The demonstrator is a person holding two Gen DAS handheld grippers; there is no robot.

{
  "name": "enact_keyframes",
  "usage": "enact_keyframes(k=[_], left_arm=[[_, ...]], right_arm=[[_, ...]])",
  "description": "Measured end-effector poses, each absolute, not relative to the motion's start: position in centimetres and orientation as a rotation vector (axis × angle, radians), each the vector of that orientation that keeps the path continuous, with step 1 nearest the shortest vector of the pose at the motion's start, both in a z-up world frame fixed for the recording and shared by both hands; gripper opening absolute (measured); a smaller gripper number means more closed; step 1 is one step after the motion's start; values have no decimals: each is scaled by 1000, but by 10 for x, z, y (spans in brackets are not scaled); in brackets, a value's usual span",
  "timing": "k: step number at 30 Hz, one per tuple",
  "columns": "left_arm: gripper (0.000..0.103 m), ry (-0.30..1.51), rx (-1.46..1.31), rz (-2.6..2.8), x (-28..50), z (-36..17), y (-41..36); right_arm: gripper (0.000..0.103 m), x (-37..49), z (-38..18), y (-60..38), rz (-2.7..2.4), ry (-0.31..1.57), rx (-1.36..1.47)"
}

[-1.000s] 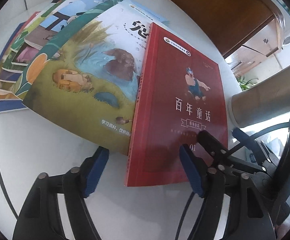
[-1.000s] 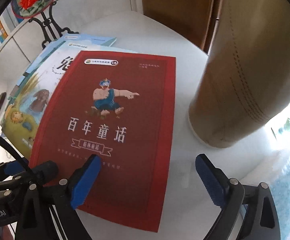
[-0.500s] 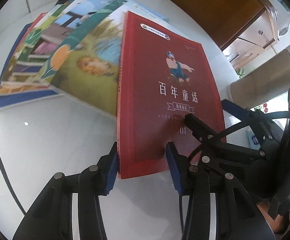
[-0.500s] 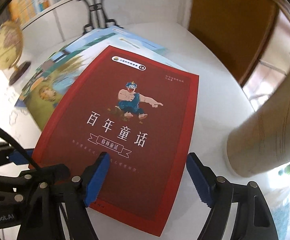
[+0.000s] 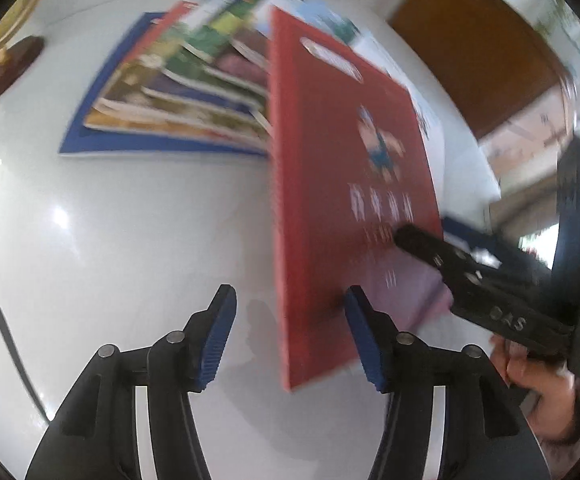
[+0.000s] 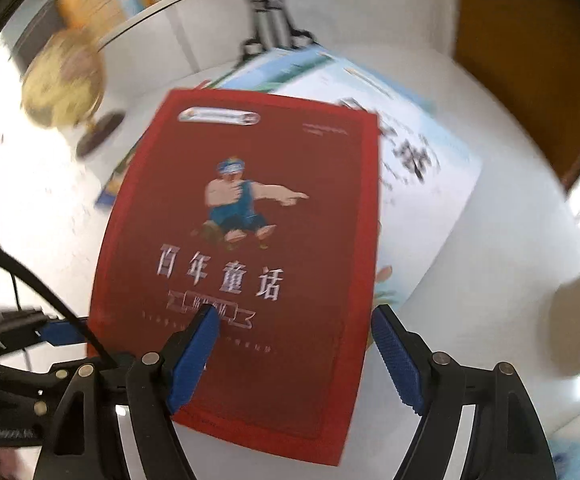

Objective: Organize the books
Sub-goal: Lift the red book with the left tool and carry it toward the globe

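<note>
Red book: lifting off the fanned books toward their right, bottom edge tilting up; left gripper just spreading, releasing it; right gripper straddling its lower right part, pinch unclear.

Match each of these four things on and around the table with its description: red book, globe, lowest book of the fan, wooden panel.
Things:
1. red book
2. globe
3. lowest book of the fan
4. wooden panel

Descriptions:
A. yellowish, on a dark round base
B. brown, beyond the table's far edge
C. cartoon man pointing on the cover
D. blue cover, under the other books

Pairs: 1-C, 2-A, 3-D, 4-B
</note>
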State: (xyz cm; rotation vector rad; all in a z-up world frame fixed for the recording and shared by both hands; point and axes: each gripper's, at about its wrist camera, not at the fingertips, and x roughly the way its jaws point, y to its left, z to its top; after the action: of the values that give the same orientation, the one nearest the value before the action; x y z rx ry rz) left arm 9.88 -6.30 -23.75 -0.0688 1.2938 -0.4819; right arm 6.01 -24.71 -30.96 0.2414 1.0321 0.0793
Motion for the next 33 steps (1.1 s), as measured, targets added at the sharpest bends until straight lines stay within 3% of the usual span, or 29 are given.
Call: enact_keyframes(k=[1,2,6,7,9,11,12,13,15,16,17,18,27,28,30,33], left_arm=[[69,1291,-86,-458,105,-236,-60],[73,1284,-101,-431,110,-235,-56],[74,1301,-200,-387,128,-235,-47],[74,1309,-208,-393,129,-236,-46],[75,1305,-188,-411,133,-239,-58],[72,1276,-160,-442,140,-238,-72],[61,1272,-154,-456,142,-238,-78],[43,1269,-158,-484,143,-235,-80],[41,1242,-92,-480,138,-226,-92],[39,1205,-32,-474,134,-220,-98],[38,1181,10,-472,131,-217,-100],[38,1172,39,-466,129,-216,-101],[37,1205,-4,-429,127,-223,-80],[37,1205,-6,-428,127,-224,-80],[38,1218,-19,-425,130,-227,-80],[41,1224,-25,-425,133,-231,-79]], right_arm=[[77,63,-312,-252,77,1036,281],[77,65,-311,-257,71,1035,297],[78,73,-312,-270,42,1050,303],[79,75,-315,-274,52,1054,333],[94,76,-317,-283,96,1031,409],[95,80,-317,-283,120,1043,437],[94,81,-318,-286,132,1047,455],[92,80,-317,-289,148,1044,487],[75,76,-319,-302,184,1037,606],[56,72,-320,-309,211,1025,677],[44,68,-320,-312,256,1007,738],[40,64,-317,-312,249,999,738],[42,62,-318,-283,199,1040,619],[45,61,-318,-278,192,1043,615],[60,55,-322,-278,197,1062,629],[61,46,-328,-281,239,1074,683]])
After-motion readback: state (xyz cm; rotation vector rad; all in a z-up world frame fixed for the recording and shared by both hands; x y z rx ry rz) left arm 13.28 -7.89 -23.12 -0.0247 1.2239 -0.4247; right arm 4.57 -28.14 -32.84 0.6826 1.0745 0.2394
